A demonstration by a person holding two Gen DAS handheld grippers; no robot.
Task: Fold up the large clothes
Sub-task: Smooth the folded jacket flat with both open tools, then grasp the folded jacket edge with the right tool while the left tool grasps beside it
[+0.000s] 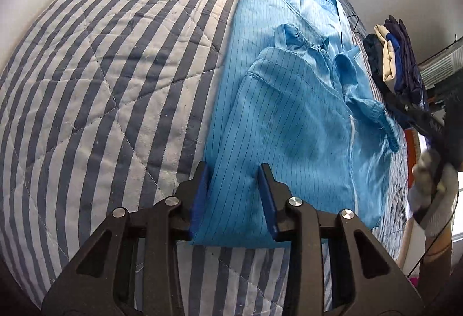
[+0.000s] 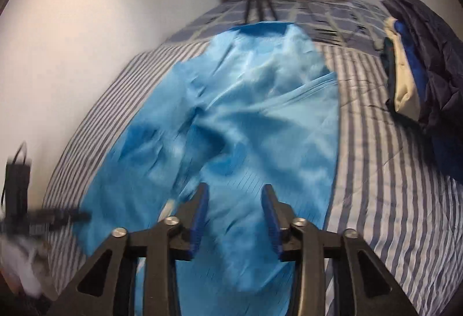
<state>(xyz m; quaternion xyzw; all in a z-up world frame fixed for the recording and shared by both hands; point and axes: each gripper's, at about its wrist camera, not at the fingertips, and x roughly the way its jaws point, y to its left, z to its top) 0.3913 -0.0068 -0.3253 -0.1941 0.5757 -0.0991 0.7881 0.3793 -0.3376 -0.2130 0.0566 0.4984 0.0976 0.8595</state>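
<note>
A light-blue garment (image 1: 289, 113) of thin, faintly glossy pinstriped cloth is being shown on a matt, stitched striped quilt (image 1: 101, 70). Matt black plastic gripper arms with shiny metal rivets and ridged blue pads (image 1: 199, 194) are being seen.

Black claws (image 1: 234, 185), blue pads, silver screws

No words, labels, brand marks or numbers could be read in either view. The blue garment (image 1: 289, 119) carried only thin dark pinstripes, and the bed cover (image 1: 101, 70) only plain stripes and stitched quilting lines. The pile of folded clothes (image 2: 411, 78) at the side showed no print or tag, and the right wrist view was blurred.
</note>
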